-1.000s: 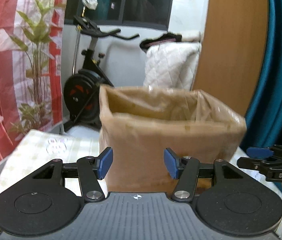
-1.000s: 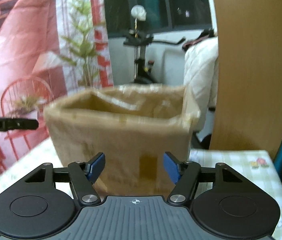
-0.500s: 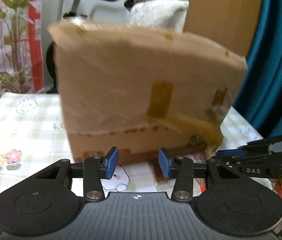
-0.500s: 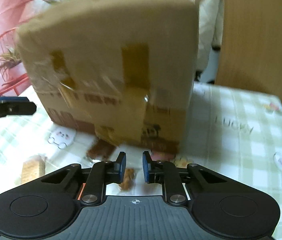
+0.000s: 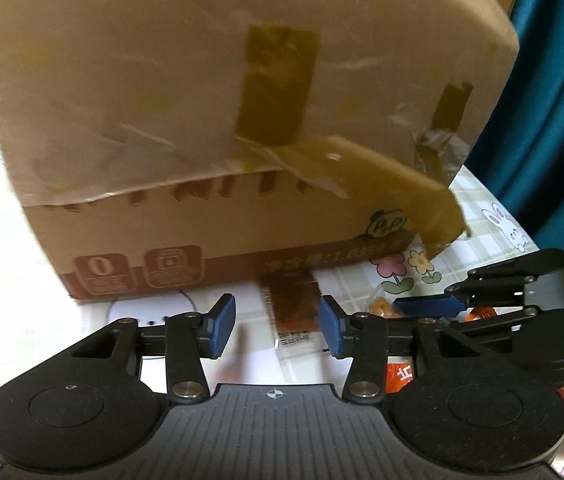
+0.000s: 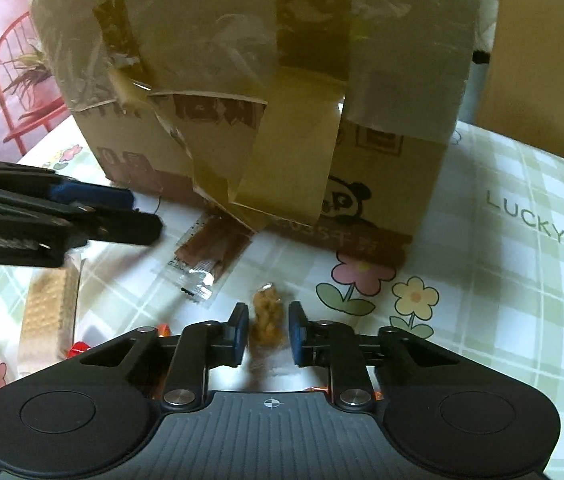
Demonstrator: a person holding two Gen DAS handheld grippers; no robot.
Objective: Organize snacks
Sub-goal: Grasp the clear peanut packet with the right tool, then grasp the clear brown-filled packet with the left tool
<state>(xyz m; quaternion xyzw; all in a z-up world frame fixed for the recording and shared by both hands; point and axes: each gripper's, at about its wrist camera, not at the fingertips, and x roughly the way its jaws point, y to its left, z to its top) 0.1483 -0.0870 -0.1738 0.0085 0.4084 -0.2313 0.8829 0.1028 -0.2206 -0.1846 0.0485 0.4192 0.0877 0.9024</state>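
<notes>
A taped cardboard box [image 5: 210, 120] [image 6: 282, 80] stands on the checked tablecloth. In front of it lie snack packets. My left gripper [image 5: 273, 328] is open, low over a brown bar in clear wrap [image 5: 296, 312], which also shows in the right wrist view [image 6: 210, 256]. My right gripper [image 6: 268, 334] is open, its pads either side of a small golden snack packet [image 6: 268, 316] without visibly pressing it. The right gripper shows at the right of the left view [image 5: 482, 300]; the left one at the left of the right view [image 6: 62, 208].
A beige wafer packet [image 6: 48, 308] and orange-red wrappers [image 6: 78, 346] lie at the lower left. A loose tape flap [image 5: 402, 188] hangs off the box's front. The tablecloth [image 6: 522, 260] has flowers and the word LUCKY. A teal curtain [image 5: 554, 80] hangs at the right.
Both grippers have dropped from box-top height to the table in front of the box. The right jaws narrowed, then widened a little around the golden snack. The left stays open over the bar.
</notes>
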